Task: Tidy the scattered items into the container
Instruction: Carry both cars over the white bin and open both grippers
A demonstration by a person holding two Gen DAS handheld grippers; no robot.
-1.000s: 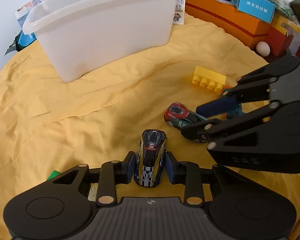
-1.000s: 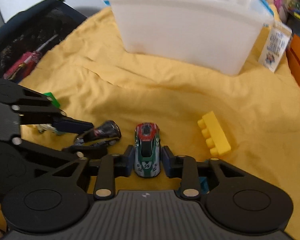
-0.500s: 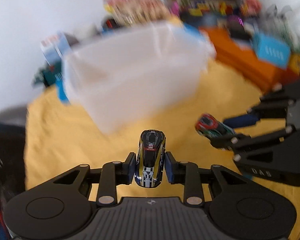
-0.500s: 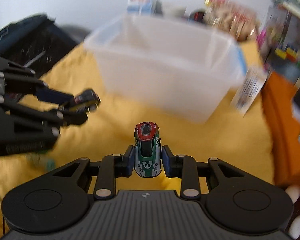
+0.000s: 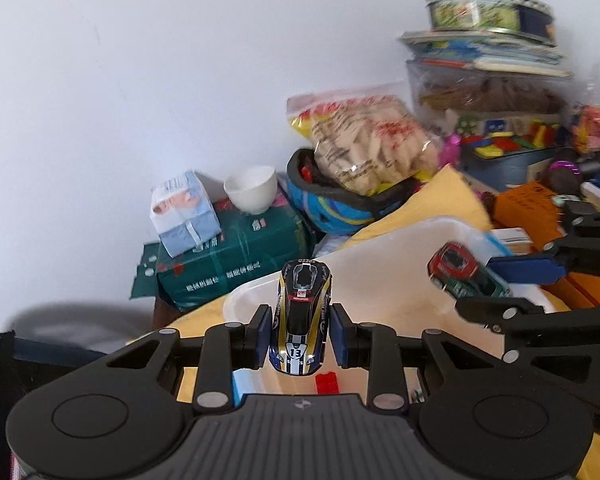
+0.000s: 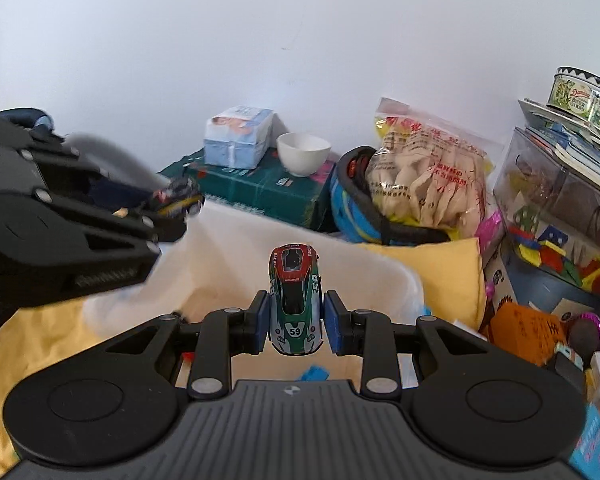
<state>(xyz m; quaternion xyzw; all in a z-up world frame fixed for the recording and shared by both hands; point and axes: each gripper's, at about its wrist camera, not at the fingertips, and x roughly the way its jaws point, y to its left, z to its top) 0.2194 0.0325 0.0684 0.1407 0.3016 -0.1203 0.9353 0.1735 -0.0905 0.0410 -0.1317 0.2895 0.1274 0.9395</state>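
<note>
My left gripper [image 5: 300,334] is shut on a black and yellow toy car numbered 13 [image 5: 301,316] and holds it above the white plastic container [image 5: 380,280]. My right gripper [image 6: 295,320] is shut on a green and red toy car numbered 59 [image 6: 295,304], also above the container [image 6: 228,264]. Each gripper with its car shows in the other's view: the green car [image 5: 464,276] at the right, the black car [image 6: 178,198] at the left. A red piece [image 5: 326,383] and a blue piece [image 6: 314,372] lie inside the container.
The container stands on a yellow cloth [image 6: 448,272]. Behind it are a green box [image 5: 236,264] with a white bowl [image 5: 252,190] and tissue pack [image 5: 184,212], a blue helmet [image 5: 340,204], a snack bag [image 5: 364,140] and stacked toy boxes [image 6: 556,208] at the right.
Both grippers have lifted their cars off the cloth and carried them forward and up, from the cloth in front of the container to above its opening.
</note>
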